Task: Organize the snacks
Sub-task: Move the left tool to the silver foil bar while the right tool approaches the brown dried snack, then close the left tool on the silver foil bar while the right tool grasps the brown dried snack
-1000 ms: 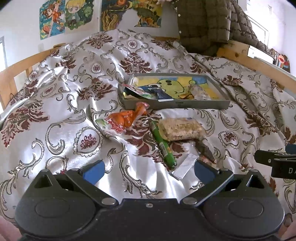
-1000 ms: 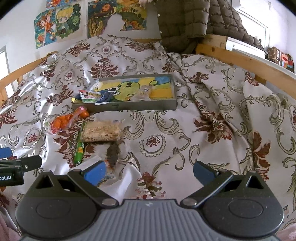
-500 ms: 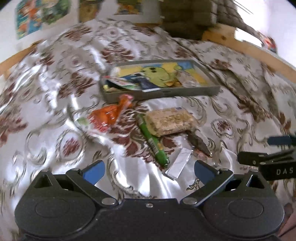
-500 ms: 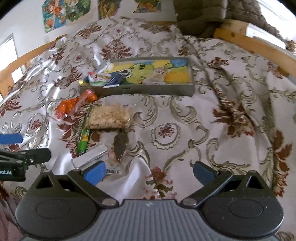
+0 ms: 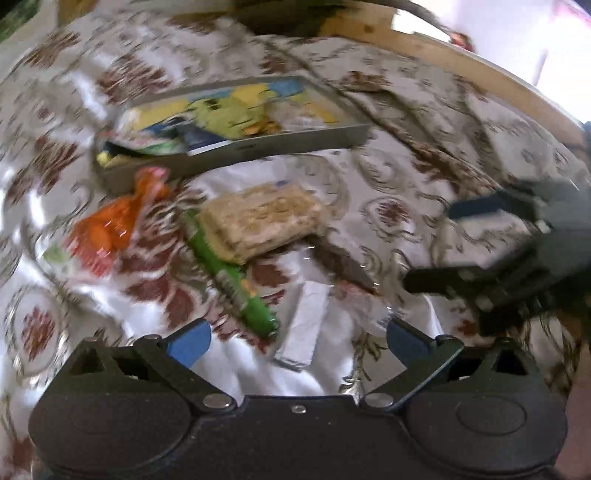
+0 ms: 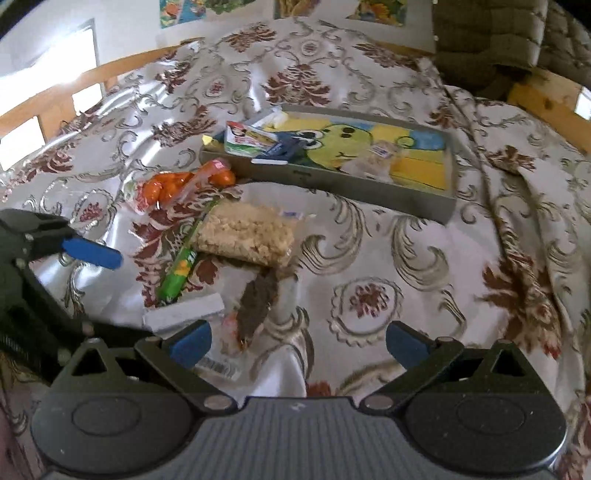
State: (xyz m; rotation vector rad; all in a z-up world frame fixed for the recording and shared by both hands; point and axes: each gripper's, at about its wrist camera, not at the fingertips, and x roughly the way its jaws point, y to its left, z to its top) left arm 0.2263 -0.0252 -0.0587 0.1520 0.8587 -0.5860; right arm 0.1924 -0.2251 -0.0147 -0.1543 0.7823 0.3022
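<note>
A grey tray [image 6: 369, 186] with a cartoon frog lining lies on the bed and holds a few snack packets [image 6: 251, 138]. In front of it lie an orange candy bag [image 6: 173, 186], a rice-crisp bar [image 6: 245, 234], a green stick pack [image 6: 179, 271], a white bar [image 6: 184, 312] and a dark snack in clear wrap [image 6: 256, 301]. The same snacks show blurred in the left wrist view: green stick pack [image 5: 231, 284], white bar [image 5: 304, 325], rice-crisp bar [image 5: 262, 218]. My left gripper [image 5: 297, 338] is open just before the white bar. My right gripper [image 6: 297, 338] is open over the dark snack.
The bed is covered by a shiny white and maroon patterned quilt [image 6: 406, 258]. A wooden bed rail [image 6: 546, 92] runs along the right and another [image 6: 55, 96] on the left. A padded jacket [image 6: 498, 33] hangs at the back.
Both grippers have moved forward and down toward the loose snacks, which now look larger and closer. The left view has tilted and blurred. Both stay open and empty.
</note>
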